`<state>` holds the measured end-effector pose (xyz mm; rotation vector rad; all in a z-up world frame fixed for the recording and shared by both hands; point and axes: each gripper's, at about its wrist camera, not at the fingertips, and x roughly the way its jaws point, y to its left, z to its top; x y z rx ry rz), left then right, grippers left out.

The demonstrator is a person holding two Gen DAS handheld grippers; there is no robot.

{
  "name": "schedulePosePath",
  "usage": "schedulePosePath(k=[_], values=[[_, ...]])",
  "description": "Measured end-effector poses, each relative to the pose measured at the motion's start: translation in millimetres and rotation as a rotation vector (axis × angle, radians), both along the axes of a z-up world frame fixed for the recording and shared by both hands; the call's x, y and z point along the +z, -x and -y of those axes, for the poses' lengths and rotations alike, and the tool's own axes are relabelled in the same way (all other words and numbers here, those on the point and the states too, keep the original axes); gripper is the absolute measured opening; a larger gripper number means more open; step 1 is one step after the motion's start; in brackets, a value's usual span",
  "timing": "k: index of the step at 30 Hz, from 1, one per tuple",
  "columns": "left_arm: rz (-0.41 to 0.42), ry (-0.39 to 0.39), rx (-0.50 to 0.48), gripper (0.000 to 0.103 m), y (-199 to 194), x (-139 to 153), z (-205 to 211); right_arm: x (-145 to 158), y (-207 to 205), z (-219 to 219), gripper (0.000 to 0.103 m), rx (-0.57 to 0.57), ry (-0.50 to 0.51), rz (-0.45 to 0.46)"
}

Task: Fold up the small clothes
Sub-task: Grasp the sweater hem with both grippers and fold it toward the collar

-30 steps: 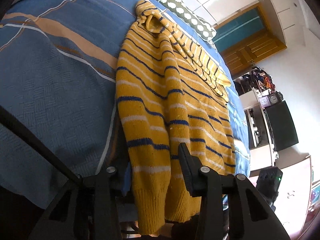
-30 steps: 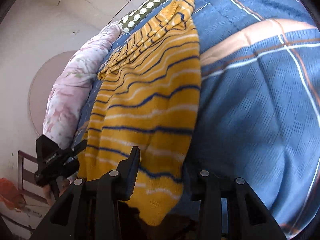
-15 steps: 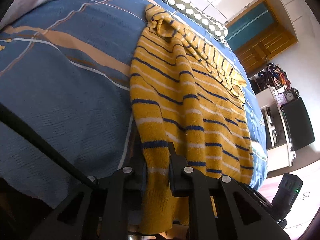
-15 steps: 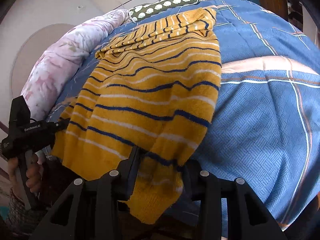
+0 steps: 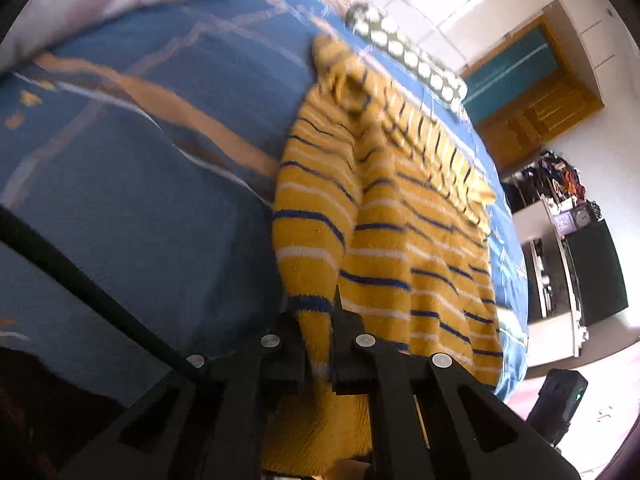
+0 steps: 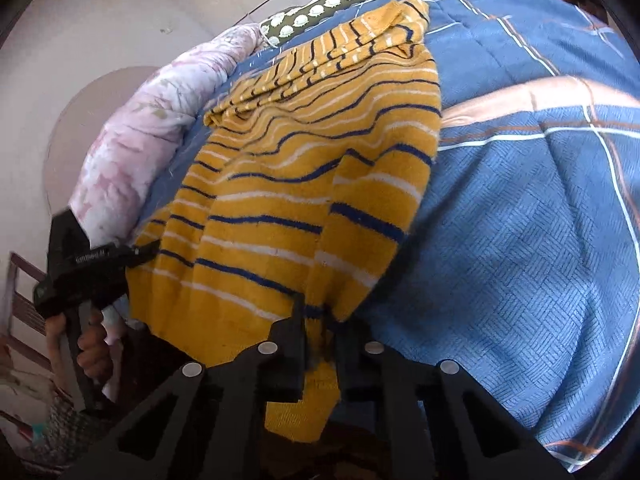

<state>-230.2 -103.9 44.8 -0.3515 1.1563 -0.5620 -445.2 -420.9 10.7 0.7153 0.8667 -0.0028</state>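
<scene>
Left side first. My left gripper [image 5: 334, 320] is pinched on the hem of the sweater [image 5: 384, 216], near its left bottom corner. The fingers are pressed close with a bunched ridge of knit between them. The sweater lies lengthwise on the blue bedspread [image 5: 140, 208], collar away from me, hem hanging off the near edge of the bed. A long crease runs up from my left pinch toward the collar. The left view is blurred, so I cannot judge how deep the bite is.

Risk, left: the grip looks to hold only a narrow fold of the hem. If the knit is thick and springy, it may slide out once I lift and the weight of the body pulls on it.

Middle: the sleeves appear already folded across the upper part of the sweater. Risk: a quick lift of the hem could drag the body along the bedspread and shake those sleeves loose.

Right side. My right gripper [image 6: 318, 322] is likewise closed on the hem at the other bottom corner, with a flap of knit hanging below the fingers. The cloth between the two pinches sags.

Risk, right: if my two hands rise unevenly or stay too close together, the hem will stay slack and the fold will land crooked. The striped pillow [image 6: 332, 4] beyond the collar is near the landing zone; overshooting would put the hem onto it.
</scene>
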Motion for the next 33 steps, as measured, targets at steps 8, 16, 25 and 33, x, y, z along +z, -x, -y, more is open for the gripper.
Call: schedulePosePath(k=[8,16,25,33], values=[[0.046,0.046,-0.01,0.007,57.7,28.9,-41.5,29.5,54.3,-8.5,0.01,0.134,0.001,0.038],[0.065,-0.061,-0.072,0.007,77.5,9.3,-40.6,10.5,60.0,-11.2,0.01,0.157,-0.051,-0.032],[0.129,-0.035,-0.061,0.007,-25.6,58.5,0.9,83.6,-21.0,26.5,0.01,0.147,0.001,0.127],[0.057,-0.062,-0.028,0.008,-170.1,46.6,85.1,80.3,-148.5,106.4,0.011,-0.047,0.012,0.094]])
